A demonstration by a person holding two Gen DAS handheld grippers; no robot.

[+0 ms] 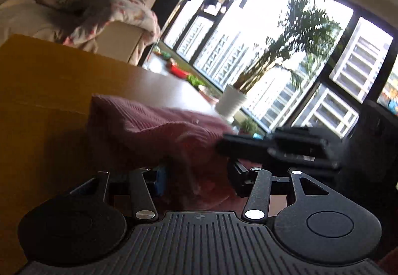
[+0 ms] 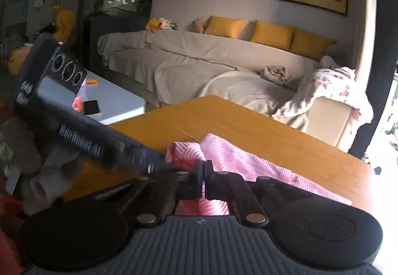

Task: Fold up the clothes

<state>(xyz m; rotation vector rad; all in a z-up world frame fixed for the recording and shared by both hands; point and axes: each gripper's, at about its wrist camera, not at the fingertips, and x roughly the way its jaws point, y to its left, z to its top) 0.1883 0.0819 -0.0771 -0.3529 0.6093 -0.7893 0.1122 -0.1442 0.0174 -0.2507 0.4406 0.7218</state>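
Wooden table (image 2: 261, 125), smooth, orange-brown, flat-topped, with a seam across its surface; on it near the front edge lies a pink ribbed knit garment (image 2: 231, 155), soft and bunched into rounded folds. Right gripper (image 2: 202, 173), black, blue-padded, is clenched on a fold of the garment; left gripper (image 1: 199, 175), black, stands half parted with garment between its fingers, grip not discernible.

Wooden table (image 2: 261, 130), orange-brown top. Far side: long sofa (image 2: 199, 56) under beige cover, three yellow cushions (image 2: 271, 33) along its back, floral blanket (image 2: 330, 85) draped at right end. Left: white low table (image 2: 117, 98) with dark phone (image 2: 91, 107). Window side: white potted plant (image 1: 230, 100).
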